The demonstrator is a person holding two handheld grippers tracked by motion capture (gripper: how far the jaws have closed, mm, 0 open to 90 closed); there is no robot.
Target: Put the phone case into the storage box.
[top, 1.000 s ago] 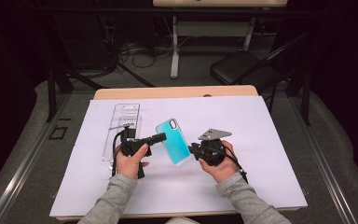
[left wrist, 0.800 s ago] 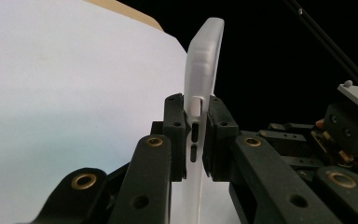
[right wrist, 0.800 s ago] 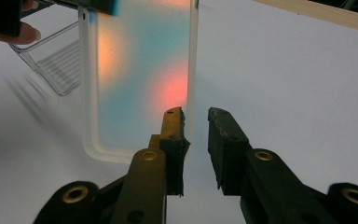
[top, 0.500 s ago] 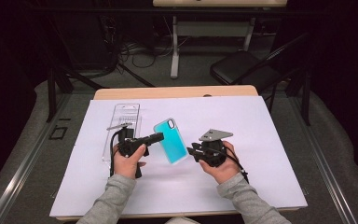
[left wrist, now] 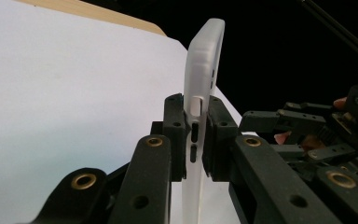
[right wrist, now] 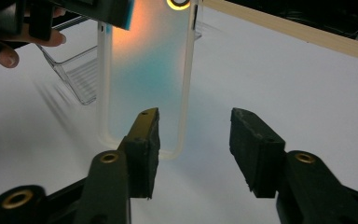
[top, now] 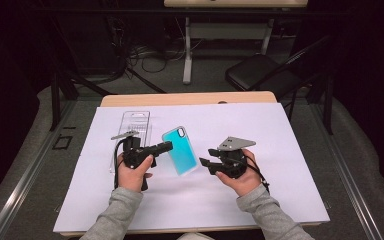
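Observation:
A teal phone case (top: pixel 180 150) with frosted clear edges hangs tilted over the white sheet. My left gripper (top: pixel 167 146) is shut on its long side edge; in the left gripper view the pads (left wrist: pixel 175 130) press both faces of the case (left wrist: pixel 204 70) at the button slots. My right gripper (top: pixel 205 164) stands open at the case's lower end and its jaws have just been opening. In the right gripper view the case (right wrist: pixel 144 70) hangs just beyond the gripper (right wrist: pixel 193 135), partly behind the left jaw, and no pad touches it.
A clear plastic package tray (top: pixel 132 125) lies on the white sheet (top: pixel 280 150) behind the left hand, also in the right gripper view (right wrist: pixel 77 77). The sheet covers a wooden table (top: pixel 190 98). A folding chair (top: pixel 260 75) and cables stand on the floor beyond.
The right gripper's jaws stand wider apart than before. Both hands and the phone case have kept their places.

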